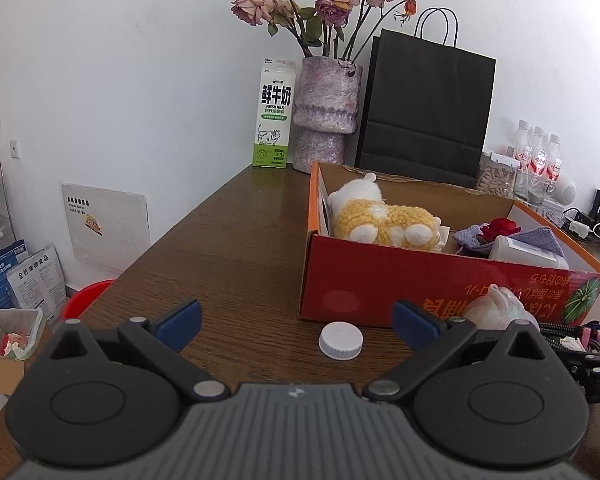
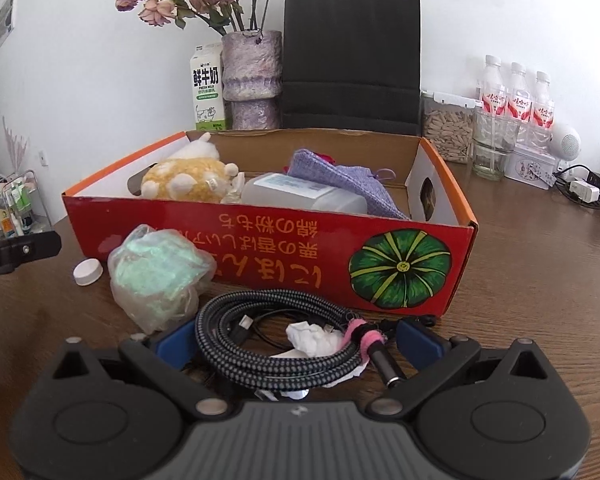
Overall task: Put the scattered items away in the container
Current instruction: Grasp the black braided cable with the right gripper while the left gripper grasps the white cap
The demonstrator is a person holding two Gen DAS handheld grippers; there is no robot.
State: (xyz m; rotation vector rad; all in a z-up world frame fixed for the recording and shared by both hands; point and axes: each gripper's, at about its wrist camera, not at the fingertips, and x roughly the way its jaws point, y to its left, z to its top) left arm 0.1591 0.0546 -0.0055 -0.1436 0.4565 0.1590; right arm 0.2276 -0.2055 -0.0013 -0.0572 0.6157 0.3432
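Coiled braided cable (image 2: pixel 268 344) is lying between the spread fingers of the right claw (image 2: pixel 296 340), not yet gripped. Inside the red box (image 2: pixel 260 248) a plush toy (image 2: pixel 188 178), bottle (image 2: pixel 300 196) and purple cloth (image 2: pixel 340 184) are already sitting. Still waiting on the bench (image 1: pixel 228 248): cable, plastic bag (image 2: pixel 160 280), white cap (image 1: pixel 341 340). Left claw (image 1: pixel 296 326) is hovering low, released, facing the cap.
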